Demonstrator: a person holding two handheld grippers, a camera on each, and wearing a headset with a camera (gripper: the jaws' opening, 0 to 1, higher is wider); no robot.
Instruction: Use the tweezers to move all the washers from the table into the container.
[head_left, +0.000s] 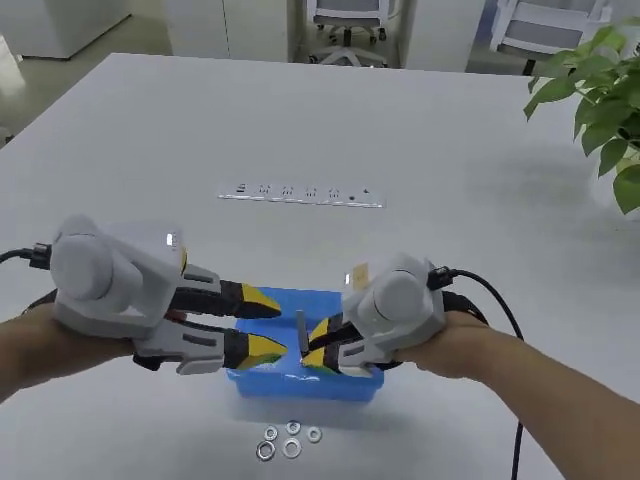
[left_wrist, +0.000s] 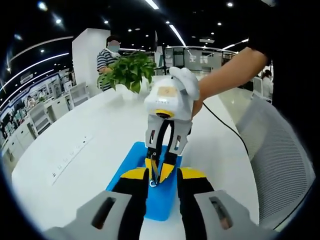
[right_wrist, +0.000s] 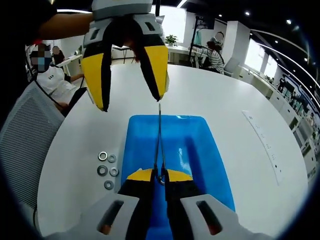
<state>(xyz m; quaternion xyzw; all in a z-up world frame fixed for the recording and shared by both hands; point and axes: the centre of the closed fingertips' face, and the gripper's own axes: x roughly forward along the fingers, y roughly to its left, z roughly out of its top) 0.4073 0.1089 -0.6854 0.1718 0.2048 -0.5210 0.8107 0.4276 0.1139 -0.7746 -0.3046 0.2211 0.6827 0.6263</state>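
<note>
Five washers (head_left: 290, 440) lie in a loose cluster on the white table (head_left: 300, 130) in the head view, just beside the near wall of the blue container (head_left: 300, 385). Above the container the two tools face each other. The left gripper (head_left: 268, 324) comes in from the left, the right gripper (head_left: 315, 347) from the right, and a thin grey sliver of the tweezers (head_left: 300, 325) stands between their tips. The washers sit nearer than both, roughly under the gap. The right gripper looks slightly closer to them.

In the left gripper view, that gripper's own yellow-tipped jaws are spread, with clear space between them. The right gripper points straight back at it over the container. The tweezers' end hangs in the gap; I cannot tell whether it touches either jaw.

In the right gripper view, the jaws are pressed together on the tweezers' back end. The tweezers run straight ahead along the jaw line, above the container's long axis, and their points reach the left gripper's tips. Whether the points are apart or closed is too fine to see. The washers lie off to the left of that line, outside the container's long wall. My judgement is that the coming move turns on swinging the points sideways and down to the cluster. The blue floor that shows looks bare, so the task seems barely begun.
</note>
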